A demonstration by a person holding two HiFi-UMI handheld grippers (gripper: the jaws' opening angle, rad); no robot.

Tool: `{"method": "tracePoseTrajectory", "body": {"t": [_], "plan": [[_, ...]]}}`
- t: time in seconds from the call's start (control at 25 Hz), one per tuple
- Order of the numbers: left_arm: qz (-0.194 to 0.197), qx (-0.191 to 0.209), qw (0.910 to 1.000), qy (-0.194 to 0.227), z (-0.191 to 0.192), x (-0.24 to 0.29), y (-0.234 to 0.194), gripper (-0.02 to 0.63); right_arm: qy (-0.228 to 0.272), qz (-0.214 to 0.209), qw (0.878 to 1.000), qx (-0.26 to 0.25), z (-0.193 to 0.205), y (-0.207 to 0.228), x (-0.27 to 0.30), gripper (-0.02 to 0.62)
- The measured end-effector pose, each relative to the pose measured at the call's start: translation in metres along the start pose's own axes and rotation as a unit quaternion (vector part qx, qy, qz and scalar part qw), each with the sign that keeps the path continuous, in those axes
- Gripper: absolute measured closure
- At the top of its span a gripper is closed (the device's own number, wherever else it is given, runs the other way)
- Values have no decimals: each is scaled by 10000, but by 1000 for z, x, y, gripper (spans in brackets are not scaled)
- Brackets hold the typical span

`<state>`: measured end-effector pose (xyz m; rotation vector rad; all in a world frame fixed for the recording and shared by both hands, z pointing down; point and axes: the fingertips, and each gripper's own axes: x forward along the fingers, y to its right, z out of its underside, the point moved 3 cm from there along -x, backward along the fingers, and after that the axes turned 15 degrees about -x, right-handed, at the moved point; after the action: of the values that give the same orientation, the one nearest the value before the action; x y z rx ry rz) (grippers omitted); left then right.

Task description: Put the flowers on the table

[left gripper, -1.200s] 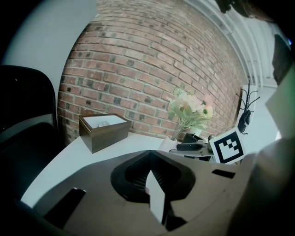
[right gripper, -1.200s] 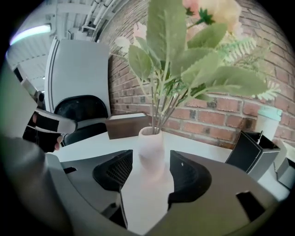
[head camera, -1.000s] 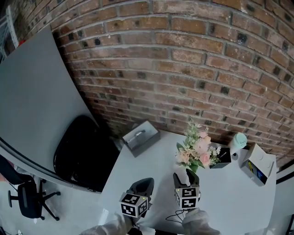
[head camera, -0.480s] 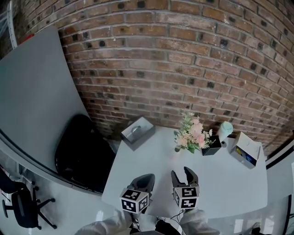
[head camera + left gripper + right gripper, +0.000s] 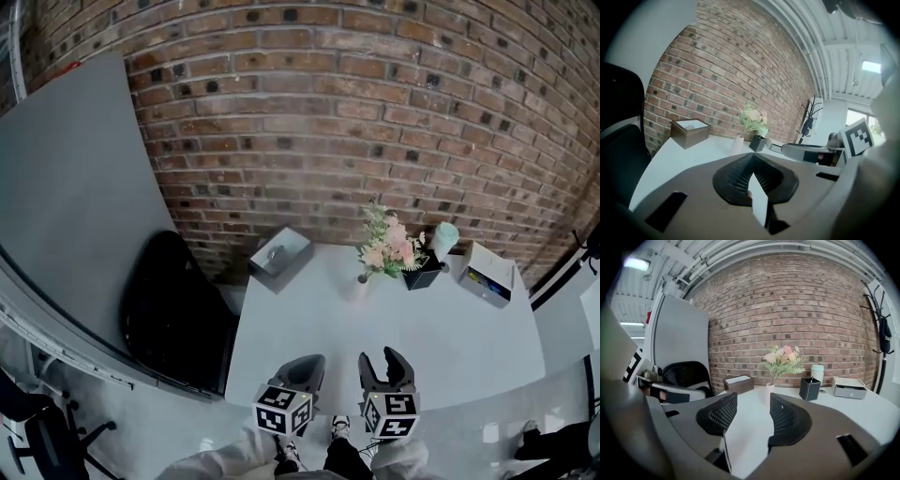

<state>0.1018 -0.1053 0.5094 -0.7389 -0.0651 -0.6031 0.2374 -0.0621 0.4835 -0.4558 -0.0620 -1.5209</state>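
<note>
Head view: my left tongs (image 5: 305, 366) and right tongs (image 5: 384, 364) sit at lower centre, over the white table's (image 5: 450, 347) near edge. The flowers (image 5: 386, 246) stand upright on the table, right of centre, beside a black pen holder (image 5: 422, 275). The white box (image 5: 487, 272) carries a label too small to read.

Left gripper view: my tongs are pressed together, empty.

Right gripper view: my tongs are spread apart, holding nothing, with the flowers at centre frame.

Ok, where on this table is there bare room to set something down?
The near half of the table is bare, right up to the back row. A smaller gap lies between the tissue box and the flowers. The far right is crowded: flowers, black pen holder, pale cup and white box stand close together.
</note>
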Motion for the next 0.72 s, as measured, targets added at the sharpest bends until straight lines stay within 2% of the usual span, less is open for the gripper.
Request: {"method": "tracePoseTrajectory", "body": {"t": [0.04, 0.12, 0.28, 0.4, 0.72], "plan": [[49, -4, 10000, -28, 3, -3, 1, 600, 2, 102, 9999, 43, 2, -3, -9, 369], [139, -32, 9999, -77, 7, -7, 5, 600, -1, 312, 9995, 31, 4, -8, -26, 537], [283, -38, 9995, -137, 14, -11, 17, 600, -58, 398, 9991, -110, 5, -15, -49, 538], [317, -7, 9994, -145, 18, -12, 26, 600, -303, 448, 9983, -234, 12, -13, -60, 559], [-81, 99, 9999, 5, 18, -12, 46, 600, -383, 396, 9983, -213, 21, 11, -79, 563]]}}
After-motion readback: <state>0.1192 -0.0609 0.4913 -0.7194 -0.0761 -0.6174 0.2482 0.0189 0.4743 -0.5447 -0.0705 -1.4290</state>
